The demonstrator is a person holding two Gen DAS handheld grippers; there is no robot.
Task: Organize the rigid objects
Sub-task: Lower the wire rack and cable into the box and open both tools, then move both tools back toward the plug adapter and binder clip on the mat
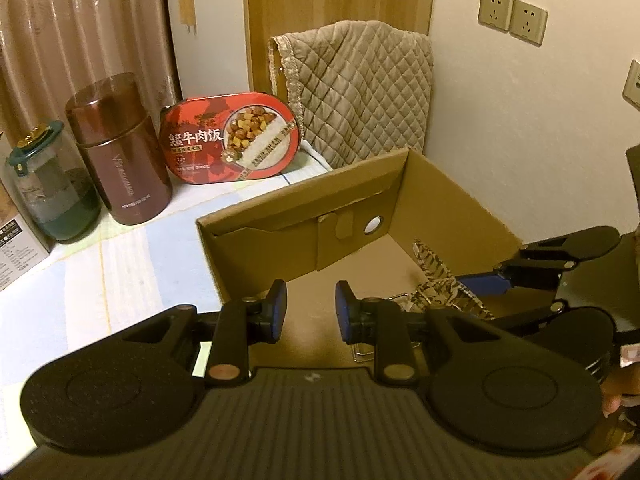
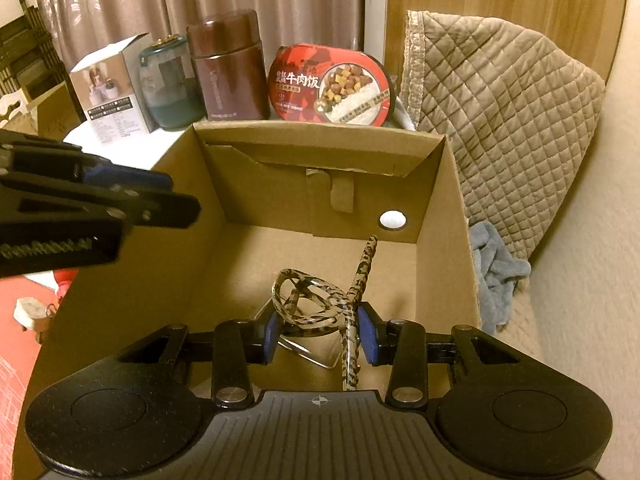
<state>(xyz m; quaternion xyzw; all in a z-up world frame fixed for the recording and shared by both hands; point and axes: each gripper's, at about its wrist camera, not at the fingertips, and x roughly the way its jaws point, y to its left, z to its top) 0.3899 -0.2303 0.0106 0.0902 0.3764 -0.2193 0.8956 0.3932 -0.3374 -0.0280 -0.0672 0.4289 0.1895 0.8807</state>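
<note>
Cardboard box [image 1: 440, 204] fills the left wrist view on the striped tabletop [image 1: 120, 264]; behind it, by the tabletop's far edge, stand a brown canister [image 1: 120, 152] with unreadable lettering and a red meal tub [image 1: 232, 140] printed "牛肉饭". The left hand-held gripper [image 1: 311, 312] shows a gap between its pads, nothing in it.

Right wrist view: the right hand-held gripper [image 2: 318, 334] pinches tortoiseshell glasses [image 2: 308, 300] inside the box, near its front wall.

A lived-in home room: brown patterned curtains [image 1: 80, 32] hang behind a cloth-covered table [image 1: 100, 264], a beige quilted cover [image 2: 500, 120] drapes furniture, and a red instant beef-rice meal box [image 1: 232, 140] leans beside a wooden door [image 1: 336, 20].
</note>
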